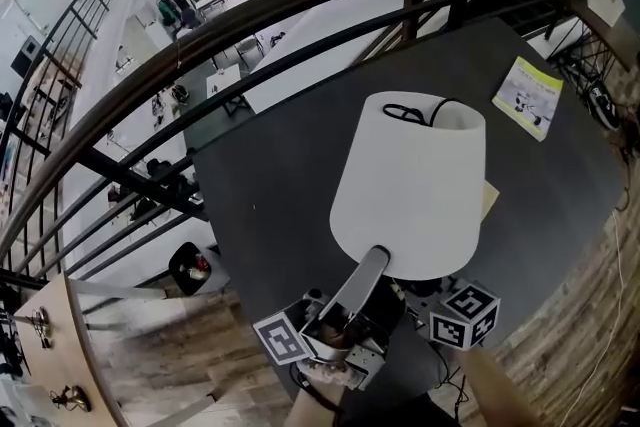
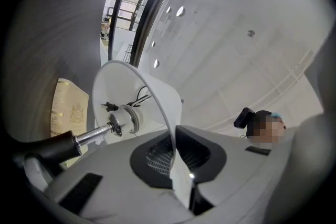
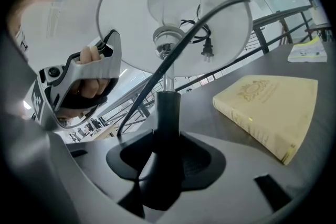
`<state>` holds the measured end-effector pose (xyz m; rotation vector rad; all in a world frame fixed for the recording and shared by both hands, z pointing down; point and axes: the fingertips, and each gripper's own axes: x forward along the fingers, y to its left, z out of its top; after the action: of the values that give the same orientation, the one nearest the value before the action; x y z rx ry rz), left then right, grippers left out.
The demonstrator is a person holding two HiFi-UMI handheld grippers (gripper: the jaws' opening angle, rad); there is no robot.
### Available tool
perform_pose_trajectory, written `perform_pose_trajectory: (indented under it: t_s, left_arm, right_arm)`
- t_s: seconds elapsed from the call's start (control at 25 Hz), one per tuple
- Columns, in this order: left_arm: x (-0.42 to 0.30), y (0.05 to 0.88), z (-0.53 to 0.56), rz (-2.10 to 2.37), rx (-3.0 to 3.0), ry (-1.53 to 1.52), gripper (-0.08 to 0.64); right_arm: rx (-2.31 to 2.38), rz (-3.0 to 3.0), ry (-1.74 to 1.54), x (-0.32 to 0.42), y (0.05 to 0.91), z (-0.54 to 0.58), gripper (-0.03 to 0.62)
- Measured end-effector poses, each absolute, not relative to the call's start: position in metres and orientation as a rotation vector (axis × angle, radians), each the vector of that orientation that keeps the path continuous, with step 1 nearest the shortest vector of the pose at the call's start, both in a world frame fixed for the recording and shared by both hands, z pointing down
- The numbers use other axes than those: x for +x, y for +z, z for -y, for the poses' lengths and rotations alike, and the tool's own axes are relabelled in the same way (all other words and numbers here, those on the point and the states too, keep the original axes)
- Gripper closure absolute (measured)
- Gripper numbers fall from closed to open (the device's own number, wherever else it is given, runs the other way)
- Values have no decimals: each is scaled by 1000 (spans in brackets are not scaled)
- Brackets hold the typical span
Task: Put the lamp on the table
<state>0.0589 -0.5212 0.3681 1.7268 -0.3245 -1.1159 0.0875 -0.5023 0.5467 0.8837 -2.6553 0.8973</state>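
Observation:
A lamp with a white shade [image 1: 410, 185] hangs over the dark round table [image 1: 280, 185], its cord and plug [image 1: 405, 112] tucked into the shade's top. My left gripper [image 1: 378, 260] reaches up from below and is shut on the shade's lower rim [image 2: 170, 128]. In the left gripper view the chrome socket [image 2: 126, 119] shows inside the shade. My right gripper [image 3: 167, 155] is shut on the lamp's black stem [image 3: 168, 113]. In the head view the shade hides its jaws and only its marker cube [image 1: 465, 313] shows.
A cream hardback book [image 3: 268, 107] lies on the table just right of the lamp, its corner [image 1: 489, 200] peeking from behind the shade. A green-edged booklet [image 1: 528, 95] lies at the far right. A curved dark railing [image 1: 250, 25] bounds the table's far side.

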Motion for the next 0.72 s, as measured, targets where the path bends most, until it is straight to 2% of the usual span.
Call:
perform_pose_trajectory:
  t_s: [0.72]
  left_arm:
    - [54,376,526,345,1722,-1143,531]
  right_arm:
    - [864,2654,872,85,555,509,414]
